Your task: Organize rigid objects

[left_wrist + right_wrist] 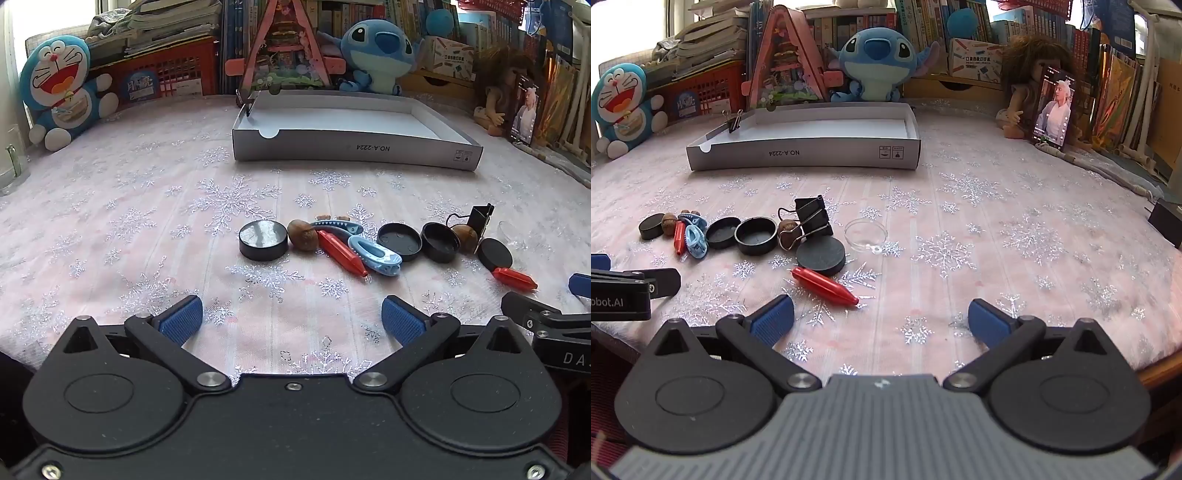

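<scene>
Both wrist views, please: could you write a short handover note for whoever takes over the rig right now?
Left tongs: open, empty, above the cloth.
Right tongs: open, empty.
Small items lie in a loose row on the tablecloth: black caps, nuts, blue clips, red pens, black binder clip, clear dish.
White box: nothing inside; a binder clip on its rim.
Done: nothing. Left: everything.

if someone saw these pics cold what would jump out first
Probably the row of small objects strewn across the middle of the snowflake cloth: black round lids, red pens, blue clips and a black binder clip. Behind it lies an open, nearly empty grey box, with a blue plush toy at the back.
</scene>
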Tool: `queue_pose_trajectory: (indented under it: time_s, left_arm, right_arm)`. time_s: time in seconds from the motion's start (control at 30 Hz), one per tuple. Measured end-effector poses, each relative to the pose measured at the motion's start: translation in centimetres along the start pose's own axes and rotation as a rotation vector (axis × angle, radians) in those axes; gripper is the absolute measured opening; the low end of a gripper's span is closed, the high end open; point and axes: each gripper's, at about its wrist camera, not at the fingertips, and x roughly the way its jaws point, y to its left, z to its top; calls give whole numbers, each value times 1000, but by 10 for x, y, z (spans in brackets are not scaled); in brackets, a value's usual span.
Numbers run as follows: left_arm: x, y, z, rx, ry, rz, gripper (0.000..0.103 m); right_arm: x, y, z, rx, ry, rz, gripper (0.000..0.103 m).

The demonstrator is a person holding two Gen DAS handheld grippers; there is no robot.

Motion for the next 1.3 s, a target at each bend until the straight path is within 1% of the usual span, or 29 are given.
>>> queue_pose_trajectory:
  time_s: [0.4, 1.3]
  left_arm:
    - [2, 5, -5, 3, 1, -15, 103]
    - [0, 3, -2, 22, 3, -24, 103]
  right_arm:
    - [0, 1, 0, -1, 1, 0, 103]
    - [0, 3, -2, -3, 2, 1, 103]
